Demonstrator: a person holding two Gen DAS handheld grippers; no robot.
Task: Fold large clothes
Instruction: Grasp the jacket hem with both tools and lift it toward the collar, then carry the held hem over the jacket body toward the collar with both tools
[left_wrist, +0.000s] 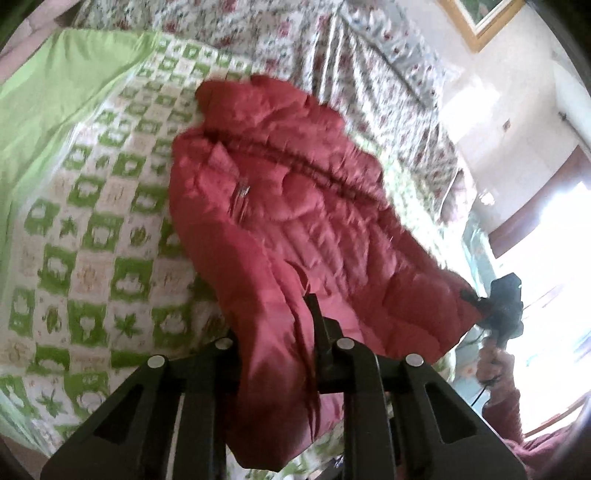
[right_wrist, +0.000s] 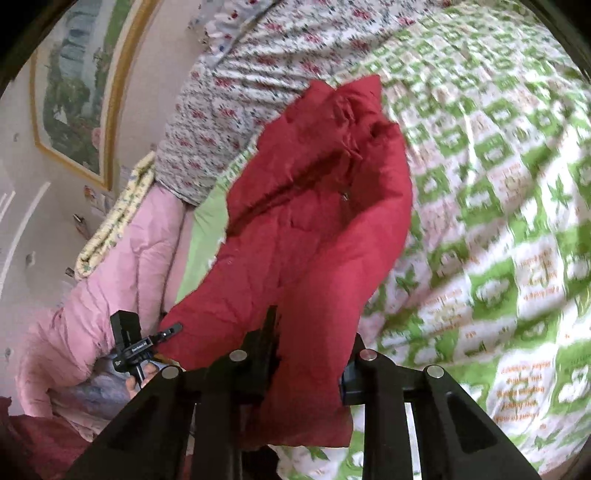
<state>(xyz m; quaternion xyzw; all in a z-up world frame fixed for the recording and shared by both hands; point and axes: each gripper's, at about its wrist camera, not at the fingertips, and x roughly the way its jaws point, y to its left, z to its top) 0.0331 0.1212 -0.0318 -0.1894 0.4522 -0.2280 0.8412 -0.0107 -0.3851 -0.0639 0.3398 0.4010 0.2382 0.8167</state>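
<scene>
Red jacket (left_wrist: 295, 206) on the bed (left_wrist: 92, 258), near edge raised: left gripper (left_wrist: 291, 332) and right gripper (right_wrist: 310, 332) each clamp its hem. It looks barely folded, perhaps once; the folding remains.

A quilt (left_wrist: 92, 229) with green and white squares of leaf and flower motifs covers the bed and serves as the landmark here. Over its far edge lies a white floral cover (left_wrist: 369, 74) with small red blossoms, creased into long folds. Beside the quilt's left edge in the left wrist view spreads a plain lime-green sheet (left_wrist: 48, 92). In the right wrist view a pink padded blanket (right_wrist: 122, 258) bunches just off the quilt's left side — a pale yellow flowered cloth (right_wrist: 114, 229) rests on top of it. On the wall beyond the quilt hangs a gold-framed picture (right_wrist: 74, 92) of greenery.
</scene>
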